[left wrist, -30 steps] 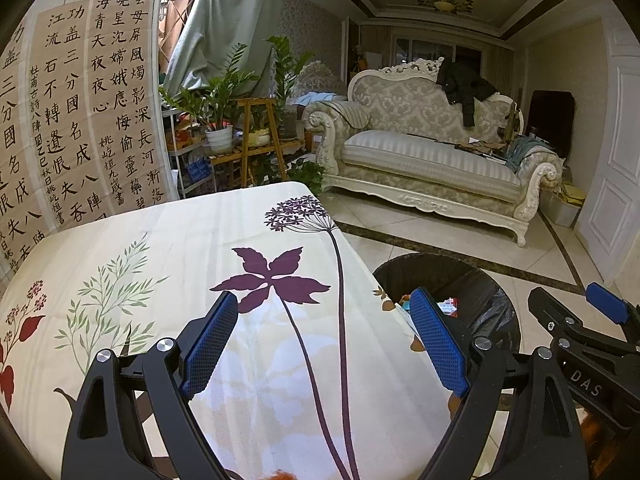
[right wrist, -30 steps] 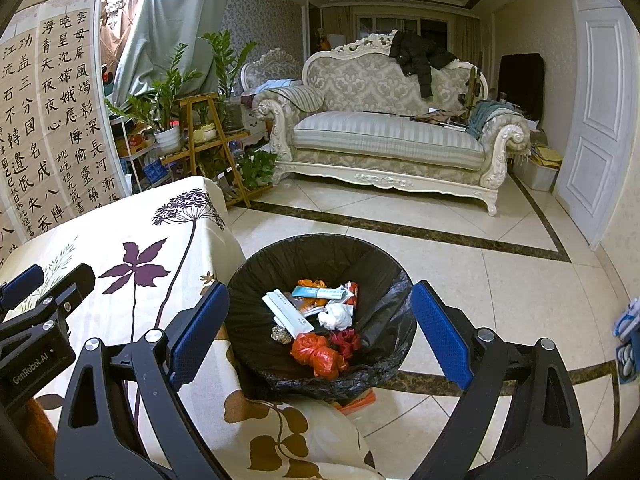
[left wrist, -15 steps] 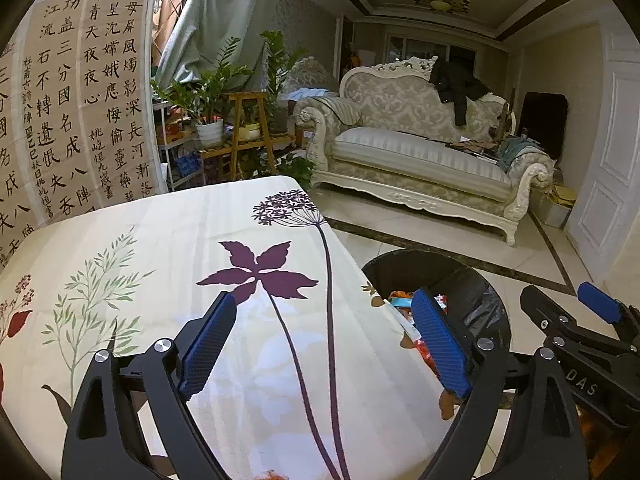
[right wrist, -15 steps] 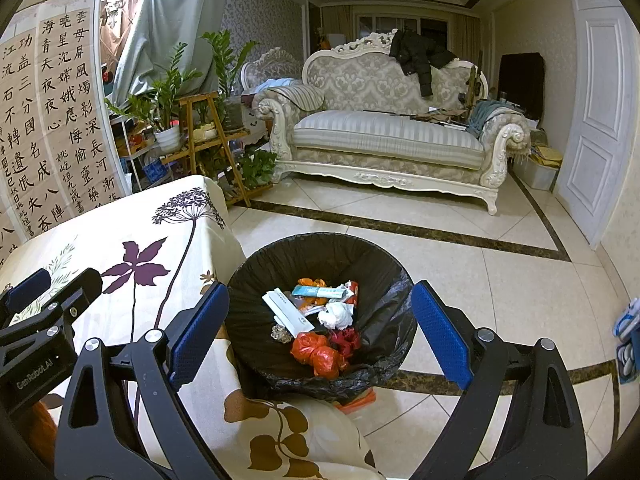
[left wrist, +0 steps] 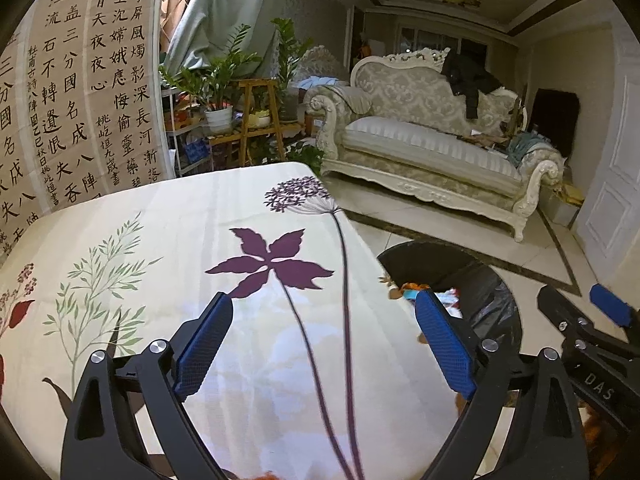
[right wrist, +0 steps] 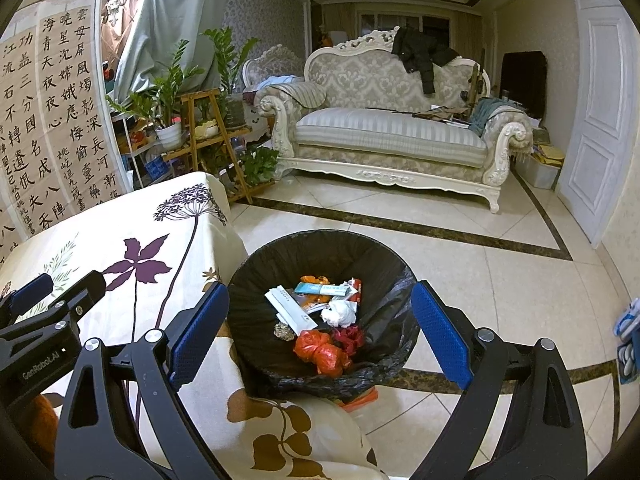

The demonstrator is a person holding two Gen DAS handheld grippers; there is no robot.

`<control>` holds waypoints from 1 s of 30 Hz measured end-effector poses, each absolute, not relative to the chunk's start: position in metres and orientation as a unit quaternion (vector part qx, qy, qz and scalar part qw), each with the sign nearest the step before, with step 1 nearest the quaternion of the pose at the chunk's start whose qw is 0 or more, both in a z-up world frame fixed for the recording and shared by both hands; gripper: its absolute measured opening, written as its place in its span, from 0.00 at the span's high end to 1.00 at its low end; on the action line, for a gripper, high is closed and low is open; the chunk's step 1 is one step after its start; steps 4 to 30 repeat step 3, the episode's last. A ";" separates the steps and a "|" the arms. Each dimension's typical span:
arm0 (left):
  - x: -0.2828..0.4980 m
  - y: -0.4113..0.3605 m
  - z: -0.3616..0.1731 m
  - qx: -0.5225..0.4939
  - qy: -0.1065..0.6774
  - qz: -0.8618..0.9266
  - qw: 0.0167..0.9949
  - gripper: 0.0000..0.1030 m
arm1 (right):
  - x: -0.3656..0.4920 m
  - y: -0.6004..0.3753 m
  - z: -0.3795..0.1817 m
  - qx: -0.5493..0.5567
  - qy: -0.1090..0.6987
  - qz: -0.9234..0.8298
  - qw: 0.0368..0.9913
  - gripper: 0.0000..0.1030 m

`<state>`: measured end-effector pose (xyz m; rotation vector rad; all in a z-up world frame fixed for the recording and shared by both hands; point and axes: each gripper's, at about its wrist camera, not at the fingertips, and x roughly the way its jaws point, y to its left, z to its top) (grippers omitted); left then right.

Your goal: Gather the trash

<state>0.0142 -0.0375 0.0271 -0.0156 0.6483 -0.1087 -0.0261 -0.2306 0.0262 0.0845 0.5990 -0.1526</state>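
A round bin with a black liner (right wrist: 362,252) stands on the floor beside the table. It holds several pieces of trash: a white carton (right wrist: 290,310), a crumpled white tissue (right wrist: 339,314), an orange bag (right wrist: 322,350) and a teal packet (right wrist: 322,289). My right gripper (right wrist: 320,330) is open and empty above the bin. My left gripper (left wrist: 323,338) is open and empty above the floral tablecloth (left wrist: 160,240). The bin (left wrist: 472,276) shows at the right of the left wrist view, and so does the right gripper (left wrist: 588,344).
The table edge (right wrist: 224,240) runs close to the bin's left side. A cream sofa (right wrist: 392,136) stands across the tiled floor. A plant stand (right wrist: 208,136) and a calligraphy screen (right wrist: 52,112) are behind the table. A white door (right wrist: 604,112) is at the right.
My left gripper has drifted slightly over the tablecloth, shifting its view a little. My right gripper has stayed still above the bin. Both stay open.
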 end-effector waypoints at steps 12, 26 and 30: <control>0.018 -0.030 0.023 -0.006 0.328 -0.042 0.944 0.13 | -0.024 -0.220 0.024 0.037 0.299 -0.067 0.951 0.12; 0.018 -0.030 0.023 -0.006 0.328 -0.042 0.944 0.13 | -0.024 -0.220 0.024 0.037 0.299 -0.067 0.951 0.12; 0.018 -0.030 0.023 -0.006 0.328 -0.042 0.944 0.13 | -0.024 -0.220 0.024 0.037 0.299 -0.067 0.951 0.12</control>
